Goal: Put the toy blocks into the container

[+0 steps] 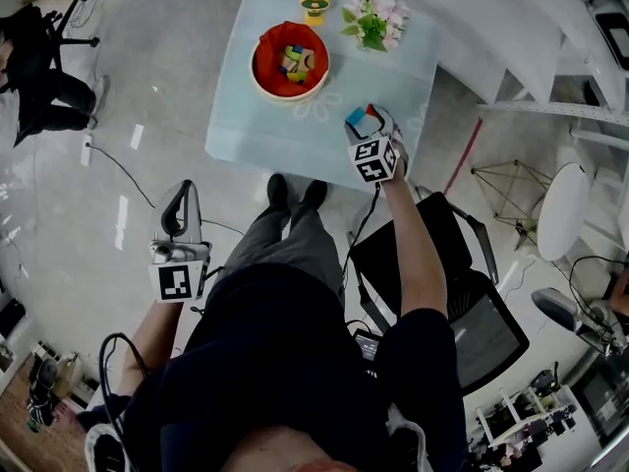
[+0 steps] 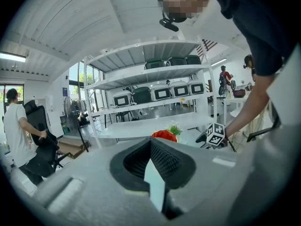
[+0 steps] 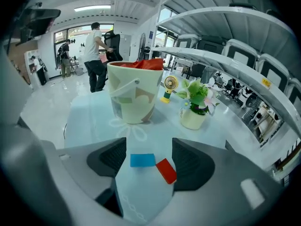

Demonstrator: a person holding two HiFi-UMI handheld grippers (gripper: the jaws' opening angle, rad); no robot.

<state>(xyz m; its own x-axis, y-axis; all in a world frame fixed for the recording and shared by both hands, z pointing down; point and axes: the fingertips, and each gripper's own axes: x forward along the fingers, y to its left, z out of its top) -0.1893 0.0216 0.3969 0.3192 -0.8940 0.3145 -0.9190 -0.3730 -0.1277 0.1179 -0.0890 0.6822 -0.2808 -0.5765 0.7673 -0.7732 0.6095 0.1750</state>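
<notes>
Setting: glossy pale floor, white shelving at the far side, pale blue worktop.

Head view
- Container: cream pail with red lining, left of centre on the worktop, several toy blocks already inside.
- Yellow toy fan and flower pot: far edge, right of the container.
- Right gripper: over the near right corner of the worktop, partly covering a blue block.
- Left gripper: low beside the person's leg, well apart from the worktop.

Left gripper view
- Jaws together, nothing between them.
- The gripper body blocks most of the worktop; only the container's red top shows.

Right gripper view
- Jaws wide apart, pads pressing on nothing.
- The blue block lies flat on the worktop between them. The red block lies angled just beside it; whether they touch is unclear.
- The container's wall hides its contents.

Handling note (judgement): the step is a pick-up. Centre the pads on the blue block alone, come down square, and close without catching the red one. Then lift clear of the container's rim before letting go
</notes>
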